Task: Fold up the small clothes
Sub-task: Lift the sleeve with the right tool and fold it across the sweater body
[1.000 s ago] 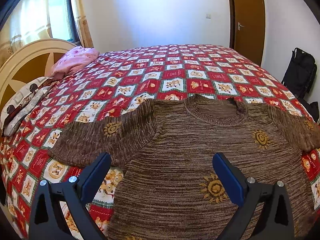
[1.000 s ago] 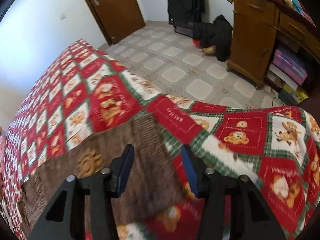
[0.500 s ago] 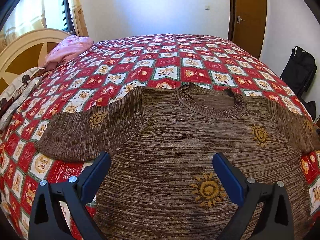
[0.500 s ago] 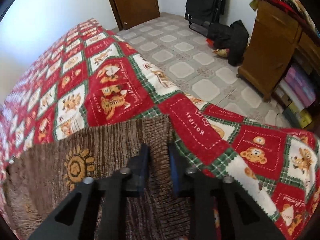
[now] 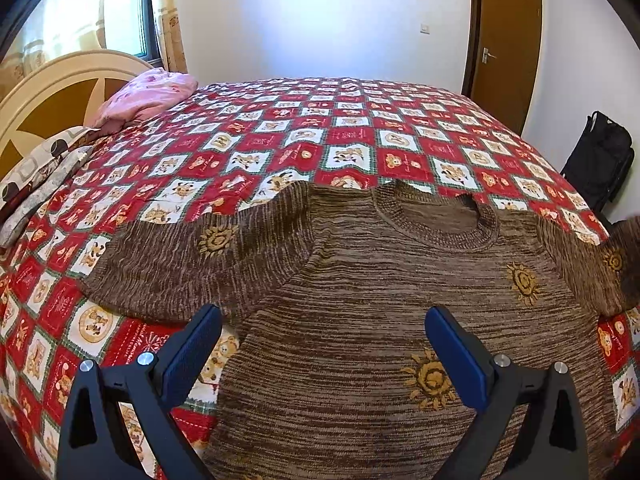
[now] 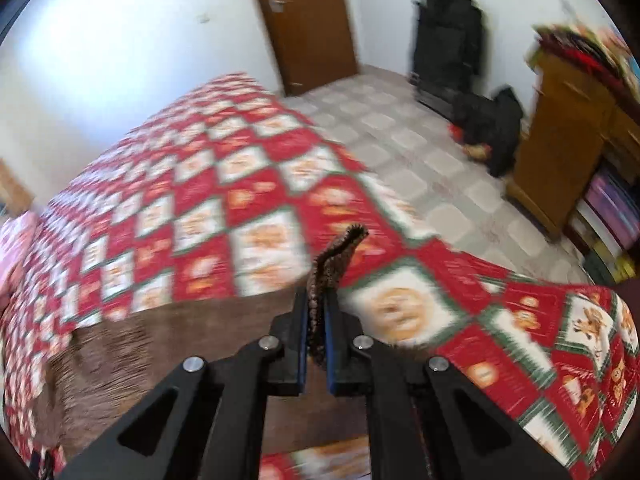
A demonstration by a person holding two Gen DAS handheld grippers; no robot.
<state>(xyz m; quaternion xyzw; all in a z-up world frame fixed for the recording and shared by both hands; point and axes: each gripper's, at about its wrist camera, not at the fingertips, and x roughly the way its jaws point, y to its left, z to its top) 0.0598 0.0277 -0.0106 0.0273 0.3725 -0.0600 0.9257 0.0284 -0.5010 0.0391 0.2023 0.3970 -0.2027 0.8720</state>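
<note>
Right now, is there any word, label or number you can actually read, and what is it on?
None can be read for certain.
Red squares of the bedspread carry white script lettering, too small to read in the left wrist view.
In the right wrist view the bedspread is motion-blurred; its lettering is unreadable.
The brown sweater shows only sun motifs, no text or tag.

Bright daylight from the window (image 5: 122,4), sharp left view, motion-blurred right view, heavy fisheye edge curvature
</note>
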